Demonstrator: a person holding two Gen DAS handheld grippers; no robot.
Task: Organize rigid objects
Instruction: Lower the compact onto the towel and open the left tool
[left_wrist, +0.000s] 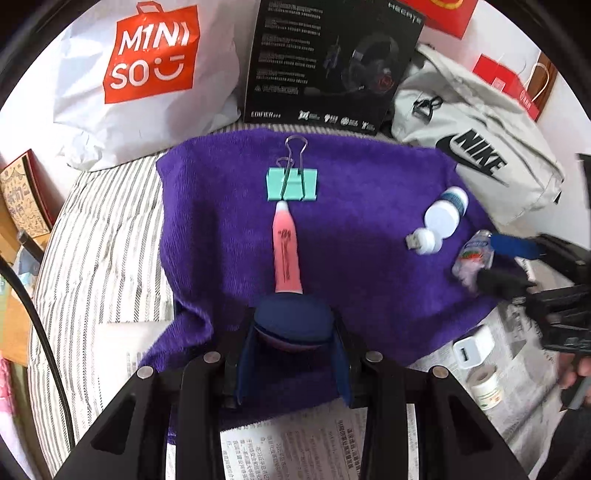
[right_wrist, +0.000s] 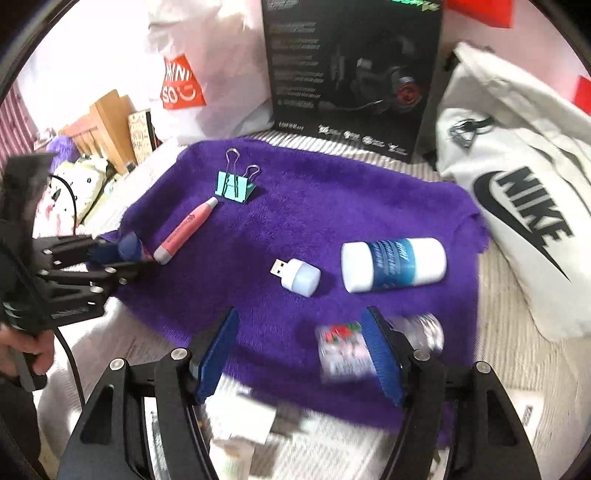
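Observation:
A purple towel (left_wrist: 369, 206) (right_wrist: 332, 206) holds a teal binder clip (left_wrist: 291, 183) (right_wrist: 235, 186), a pink tube (left_wrist: 286, 251) (right_wrist: 184, 230), a white USB plug (left_wrist: 424, 240) (right_wrist: 298, 276) and a white-and-blue bottle (left_wrist: 447, 212) (right_wrist: 393, 264). My left gripper (left_wrist: 293, 332) (right_wrist: 129, 254) is shut on a round dark-blue object (left_wrist: 293, 323), just behind the pink tube's base. My right gripper (right_wrist: 299, 354) (left_wrist: 495, 258) is open; a small clear plastic bottle (right_wrist: 343, 350) (left_wrist: 474, 254) lies against its right finger.
A Miniso bag (left_wrist: 147, 74), a black headphone box (left_wrist: 325, 62) and a grey Nike bag (left_wrist: 476, 147) stand behind the towel. A white charger (left_wrist: 472, 349) and a small jar (left_wrist: 487, 387) lie on newspaper at the towel's near right. Striped bedding lies to the left.

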